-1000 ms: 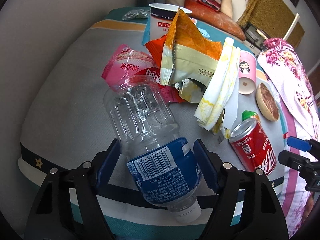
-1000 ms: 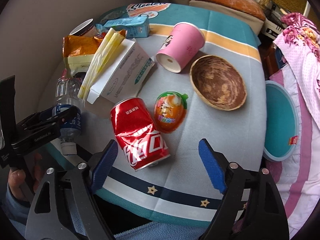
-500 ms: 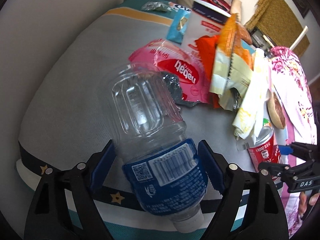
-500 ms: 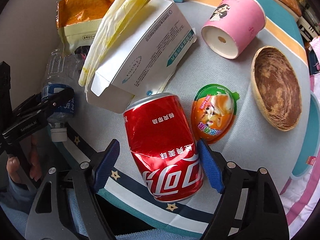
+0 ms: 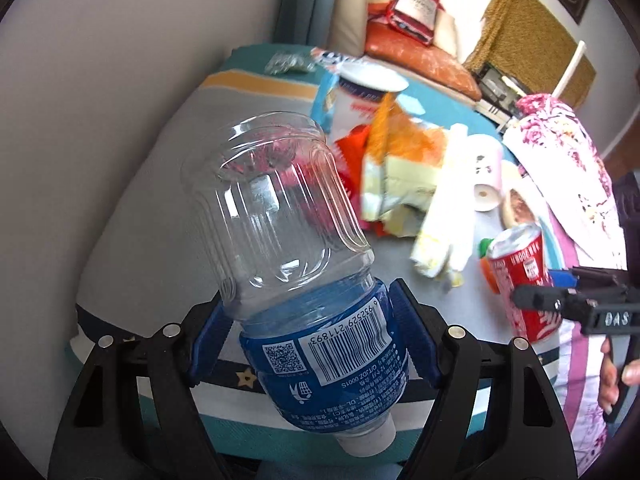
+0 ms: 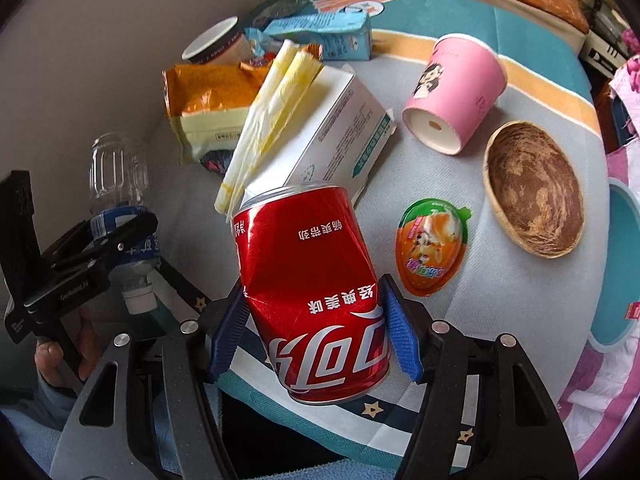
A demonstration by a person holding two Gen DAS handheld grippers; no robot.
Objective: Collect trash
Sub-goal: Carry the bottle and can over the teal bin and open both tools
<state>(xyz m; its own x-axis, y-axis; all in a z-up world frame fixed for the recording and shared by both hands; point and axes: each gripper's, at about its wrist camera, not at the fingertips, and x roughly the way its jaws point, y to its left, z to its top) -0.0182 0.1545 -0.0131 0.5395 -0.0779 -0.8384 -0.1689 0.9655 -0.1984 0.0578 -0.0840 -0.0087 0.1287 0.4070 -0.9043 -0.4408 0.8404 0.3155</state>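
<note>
My left gripper (image 5: 310,338) is shut on a clear plastic bottle (image 5: 280,216) with a blue label and holds it lifted above the table, cap toward me. It also shows in the right wrist view (image 6: 116,184). My right gripper (image 6: 314,332) is shut on a dented red cola can (image 6: 308,280), raised off the table near the front edge. The can shows in the left wrist view (image 5: 520,280) too. On the table lie an orange snack bag (image 6: 208,108), a white carton (image 6: 332,136), a pink paper cup (image 6: 456,92) and an orange jelly pack (image 6: 432,250).
A round table with a striped cloth (image 6: 540,64) carries a wooden bowl (image 6: 534,194), a blue milk box (image 6: 320,34) and a white cup (image 6: 214,42). A wall (image 5: 120,60) is on the left. A sofa (image 5: 420,60) stands behind.
My left gripper has lifted the bottle off the table and tilted it upward. My right gripper has closed on the red can and raised it.
</note>
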